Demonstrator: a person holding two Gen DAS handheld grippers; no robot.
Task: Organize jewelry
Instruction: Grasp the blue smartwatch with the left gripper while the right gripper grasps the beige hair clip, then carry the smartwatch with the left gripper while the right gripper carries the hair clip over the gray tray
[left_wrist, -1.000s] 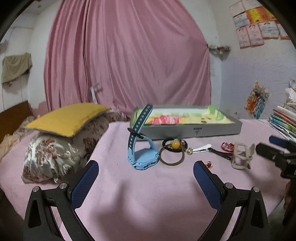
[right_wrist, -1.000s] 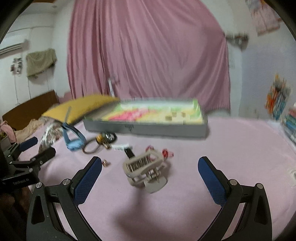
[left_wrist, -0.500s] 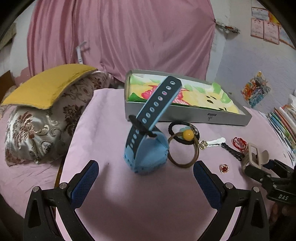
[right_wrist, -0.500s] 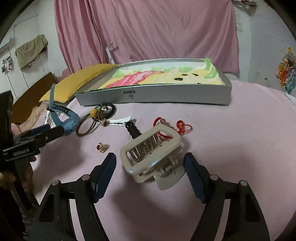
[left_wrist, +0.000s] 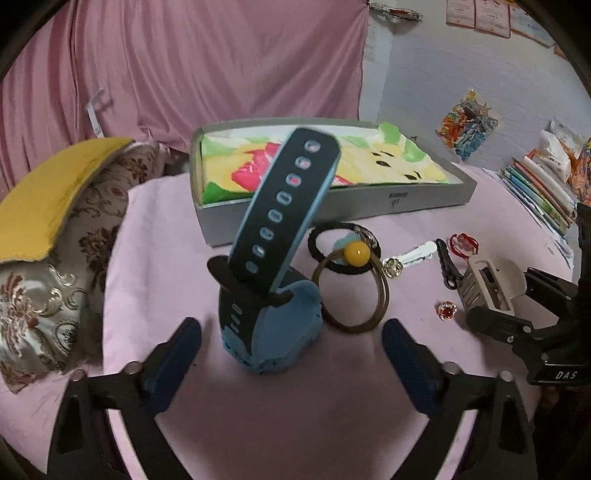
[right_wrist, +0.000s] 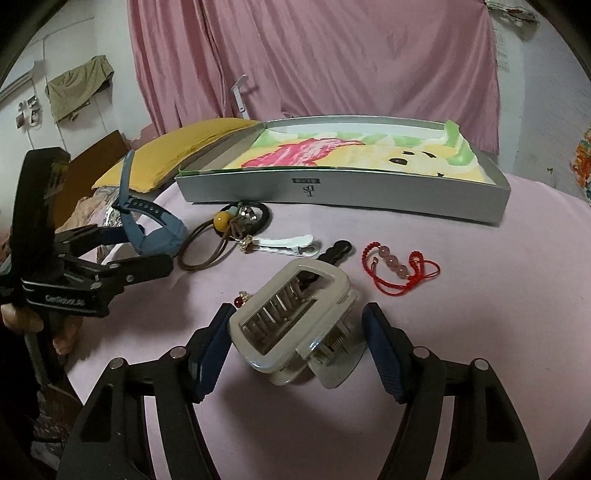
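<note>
Straddling the beige ribbed hair claw (right_wrist: 295, 321), the right fingers (right_wrist: 380, 354) sit spread just beside it, near the grey box (right_wrist: 343, 192). Left fingers (left_wrist: 173, 362) gape wide around the rubbery blue watch (left_wrist: 269, 295).

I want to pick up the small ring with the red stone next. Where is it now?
The red-stone ring lies on the pink cloth, just left of the beige hair claw clip and right of the brown hoop; in the right wrist view the clip nearly hides it.

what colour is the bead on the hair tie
Mustard yellow bead, clearest in the left wrist view.
</note>
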